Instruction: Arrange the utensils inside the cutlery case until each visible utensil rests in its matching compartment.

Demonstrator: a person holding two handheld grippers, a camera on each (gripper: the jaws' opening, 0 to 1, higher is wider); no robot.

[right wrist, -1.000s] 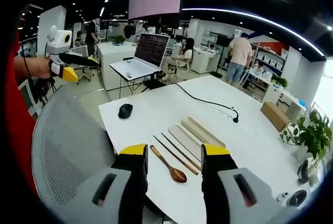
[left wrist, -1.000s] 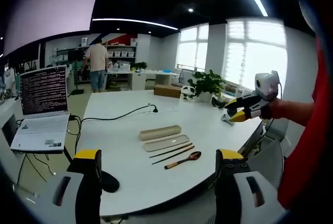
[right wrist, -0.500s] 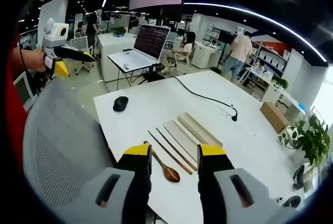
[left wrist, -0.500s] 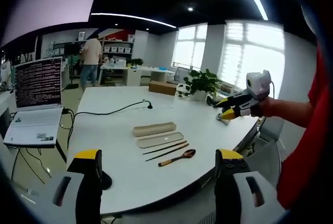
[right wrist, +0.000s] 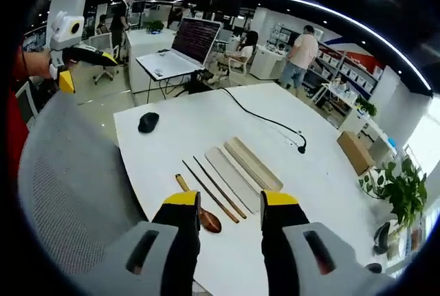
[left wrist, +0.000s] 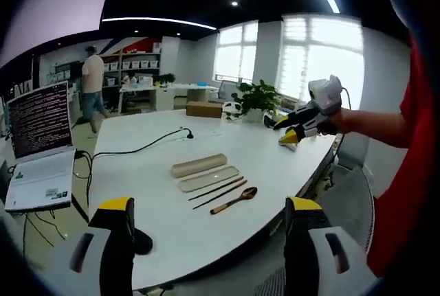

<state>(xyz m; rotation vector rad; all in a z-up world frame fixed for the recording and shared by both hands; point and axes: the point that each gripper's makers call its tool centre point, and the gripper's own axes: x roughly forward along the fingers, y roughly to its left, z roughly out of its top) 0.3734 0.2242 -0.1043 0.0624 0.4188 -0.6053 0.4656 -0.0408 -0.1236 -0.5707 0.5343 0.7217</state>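
Observation:
On the white table [left wrist: 151, 200] lie a beige case lid [left wrist: 199, 165], a shallow case tray [left wrist: 208, 179], two dark chopsticks [left wrist: 218, 191] and a wooden spoon [left wrist: 236, 200], side by side. My left gripper [left wrist: 210, 207] is open, held well short of them off the table's near edge. My right gripper [right wrist: 230, 201] is open with nothing between its jaws, above the table edge by the spoon [right wrist: 205, 218], chopsticks [right wrist: 213, 187], tray [right wrist: 232, 178] and lid [right wrist: 252, 163]. In the left gripper view the right gripper [left wrist: 295, 128] hangs at the right.
A laptop [left wrist: 38, 145], a black cable [left wrist: 137, 150] and a mouse [right wrist: 148, 121] sit on the table's far side from the plant [left wrist: 258, 97] and cardboard box [left wrist: 204, 109]. A grey mesh chair [right wrist: 69, 193] stands beside the table. People stand in the background.
Both views have shifted with the hands; the right gripper's view now looks more steeply down on the utensils. The case parts, chopsticks and spoon lie where they were.

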